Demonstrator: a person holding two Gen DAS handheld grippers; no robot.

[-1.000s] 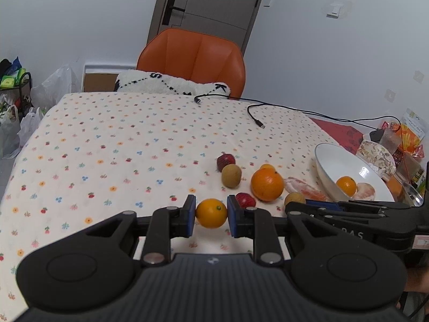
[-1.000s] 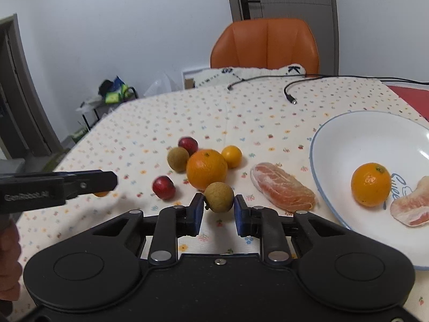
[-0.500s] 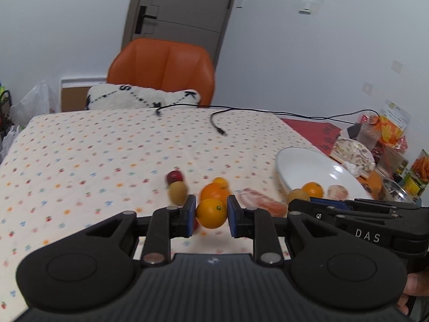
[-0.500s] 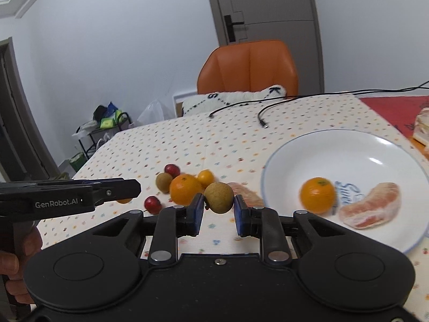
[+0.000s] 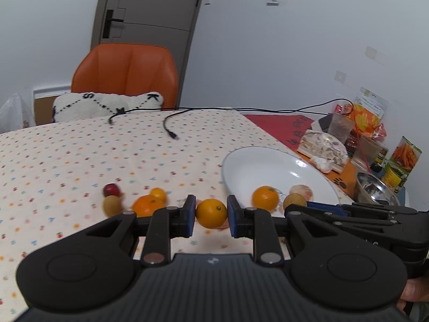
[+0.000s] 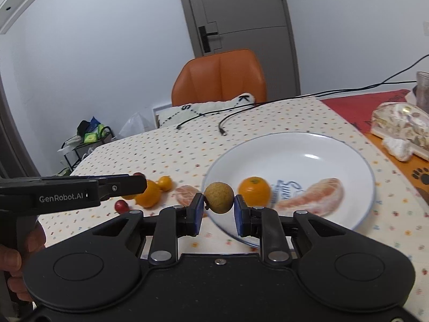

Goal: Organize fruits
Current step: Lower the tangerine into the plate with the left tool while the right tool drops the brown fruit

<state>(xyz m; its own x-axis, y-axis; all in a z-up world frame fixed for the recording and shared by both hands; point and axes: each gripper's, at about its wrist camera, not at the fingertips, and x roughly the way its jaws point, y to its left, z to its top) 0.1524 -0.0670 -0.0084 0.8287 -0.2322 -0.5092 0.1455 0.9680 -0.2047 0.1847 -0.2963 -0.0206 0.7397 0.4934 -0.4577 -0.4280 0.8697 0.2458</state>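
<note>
home dining room, patterned tablecloth (image 5: 80, 155), orange chair (image 5: 126, 72), door (image 6: 241, 13)

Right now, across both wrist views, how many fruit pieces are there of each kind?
Orange citrus fruits: 4
Brown round fruits: 2
Small red fruits: 2
Peeled citrus segments: 2
Total: 10

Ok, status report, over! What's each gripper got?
Left gripper shut on small orange citrus. Right gripper shut on round brown fruit, at white plate's rim. Path clear.

plate (image 6: 316, 145): glossy glazed ceramic | tablecloth (image 5: 80, 155): matt printed cloth | chair (image 5: 126, 72): smooth leather-like | bowl (image 5: 372, 185): shiny metal
</note>
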